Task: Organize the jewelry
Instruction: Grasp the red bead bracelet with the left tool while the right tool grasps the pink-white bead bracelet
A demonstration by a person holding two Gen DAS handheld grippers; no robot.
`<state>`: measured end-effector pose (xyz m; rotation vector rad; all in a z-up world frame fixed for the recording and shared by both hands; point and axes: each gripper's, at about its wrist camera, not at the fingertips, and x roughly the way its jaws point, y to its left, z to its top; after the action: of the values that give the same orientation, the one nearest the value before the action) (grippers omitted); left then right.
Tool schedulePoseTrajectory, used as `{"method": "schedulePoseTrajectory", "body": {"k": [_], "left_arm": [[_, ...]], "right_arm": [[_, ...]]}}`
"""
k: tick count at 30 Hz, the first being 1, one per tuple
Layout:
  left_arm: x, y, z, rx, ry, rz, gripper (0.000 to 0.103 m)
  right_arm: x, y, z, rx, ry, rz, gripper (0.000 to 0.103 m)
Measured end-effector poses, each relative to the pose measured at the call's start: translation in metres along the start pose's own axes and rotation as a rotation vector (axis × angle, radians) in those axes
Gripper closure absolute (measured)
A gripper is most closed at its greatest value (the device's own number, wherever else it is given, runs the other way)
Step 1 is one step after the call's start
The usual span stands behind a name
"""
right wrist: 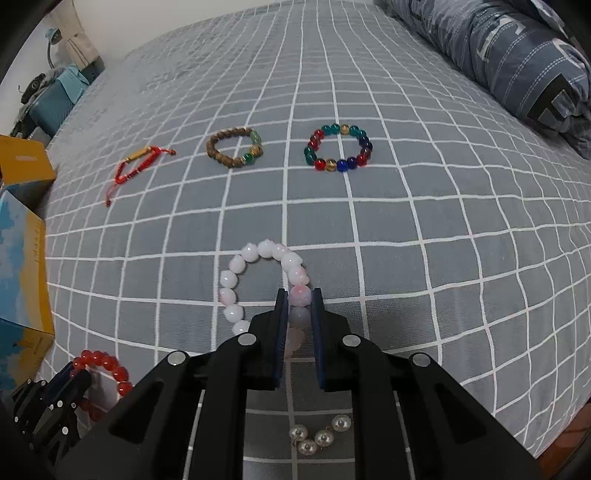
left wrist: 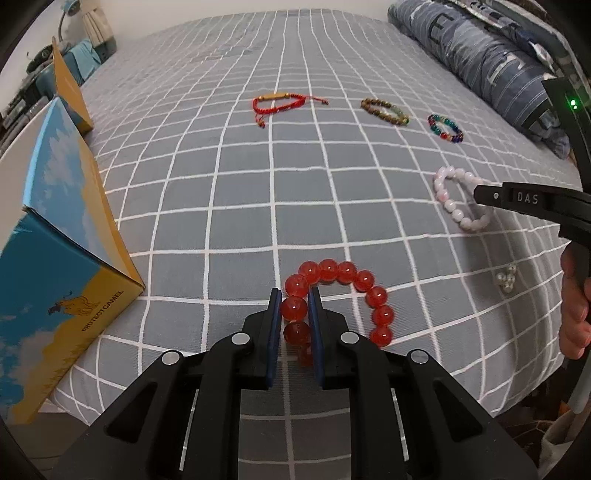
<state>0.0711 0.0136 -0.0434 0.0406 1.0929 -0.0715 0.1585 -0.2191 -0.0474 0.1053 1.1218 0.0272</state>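
A bed fills both views, covered by a grey sheet [left wrist: 229,206] with a grid of thin white lines. Along its far right edge lies a rolled blue-grey quilt [left wrist: 491,59] with pale stripes and large block letters. Behind the bed's far edge runs a plain, pale wall [right wrist: 166,18]. Past the far left corner, clutter is stacked on the floor, among it a teal box [right wrist: 55,101] and a light curtain-like fabric [left wrist: 96,27]. Lighting is even and soft.

Even, soft indoor light; sharp focus; strong fisheye bending, dark corners.
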Motion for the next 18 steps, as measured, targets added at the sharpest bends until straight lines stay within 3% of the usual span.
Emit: {"method": "schedulePoseTrajectory", "body": {"k": [18], "left_arm": [[-0.044, -0.003, 0.016, -0.026, -0.103, -0.072, 0.090]], "right_arm": [[-0.048, 0.012, -0.003, -0.037, -0.154, 0.078, 0.091]]}}
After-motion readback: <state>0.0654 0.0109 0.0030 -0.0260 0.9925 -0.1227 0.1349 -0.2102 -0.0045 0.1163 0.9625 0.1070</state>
